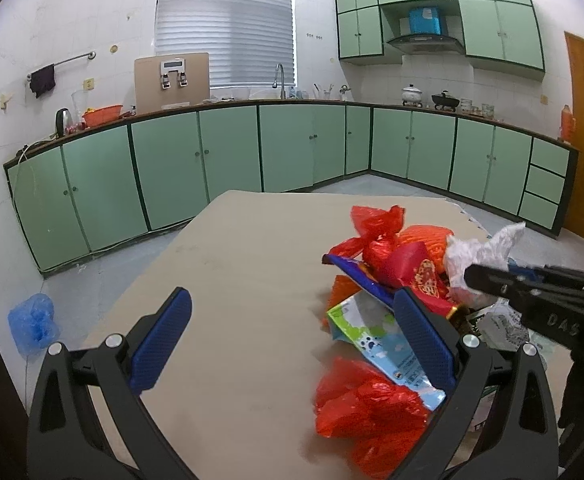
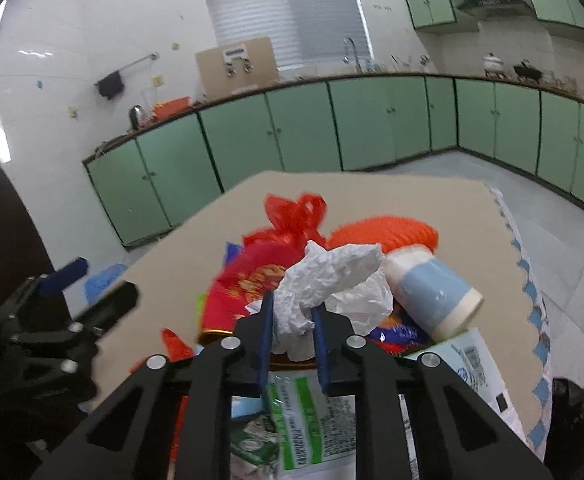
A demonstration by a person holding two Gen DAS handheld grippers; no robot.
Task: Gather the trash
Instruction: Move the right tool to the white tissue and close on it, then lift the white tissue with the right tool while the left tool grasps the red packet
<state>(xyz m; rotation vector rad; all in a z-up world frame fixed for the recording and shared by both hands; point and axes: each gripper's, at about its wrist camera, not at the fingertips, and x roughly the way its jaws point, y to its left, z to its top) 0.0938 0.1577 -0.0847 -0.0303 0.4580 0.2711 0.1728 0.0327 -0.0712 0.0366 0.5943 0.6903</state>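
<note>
Tissue wad (image 2: 324, 280) pinched between right claw (image 2: 292, 320) pads; left claw (image 1: 292, 316) spread beside trash pile (image 1: 376, 280).

Green cabinets (image 1: 231, 152) w/ white tiled walls (image 1: 71, 20), shuttered window (image 1: 225, 28), grey floor (image 1: 392, 186).

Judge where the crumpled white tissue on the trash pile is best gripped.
Grip the crumpled white tissue by its bunched lower end, coming from the near side above the pile: it lies on top and compresses easily. The right gripper pinches exactly there.
</note>
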